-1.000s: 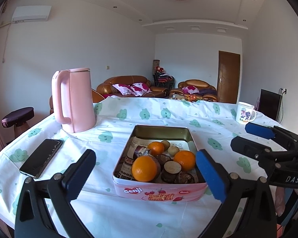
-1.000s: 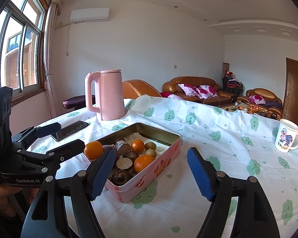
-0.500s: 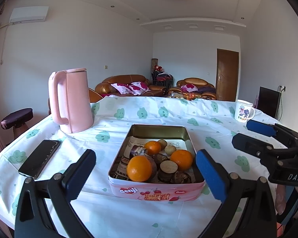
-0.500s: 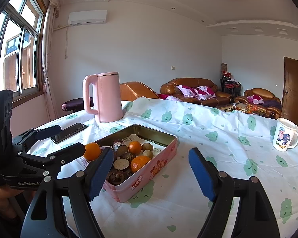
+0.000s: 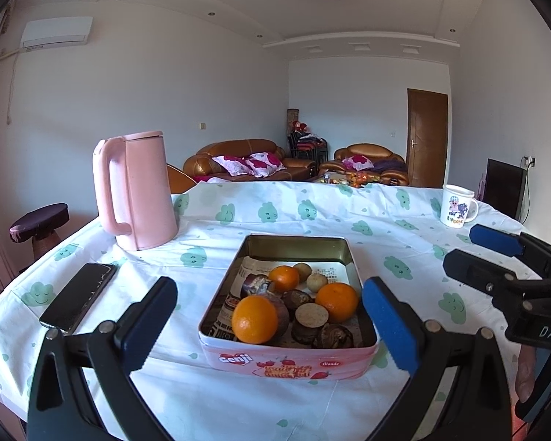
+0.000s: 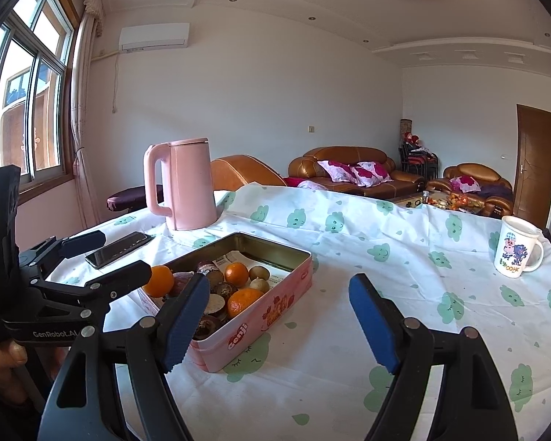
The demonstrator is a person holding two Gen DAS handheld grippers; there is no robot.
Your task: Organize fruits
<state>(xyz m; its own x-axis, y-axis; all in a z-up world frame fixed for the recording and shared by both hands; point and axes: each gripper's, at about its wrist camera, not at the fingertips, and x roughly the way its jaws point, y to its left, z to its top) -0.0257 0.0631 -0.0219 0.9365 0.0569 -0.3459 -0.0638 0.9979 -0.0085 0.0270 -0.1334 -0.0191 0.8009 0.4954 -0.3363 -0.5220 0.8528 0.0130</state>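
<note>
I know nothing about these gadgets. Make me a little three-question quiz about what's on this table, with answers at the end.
1. True or false: the left gripper is clamped on an orange.
2. How many oranges lie in the pink tin?
3. What lies flat on the cloth beside the pink kettle: A) a spoon, B) a phone, C) a plate?

Key
1. False. Both the left gripper and the right gripper are open and hold nothing.
2. Three, among darker brown and purple fruits.
3. B, the phone. A cartoon mug stands farther off on the other side.
</note>
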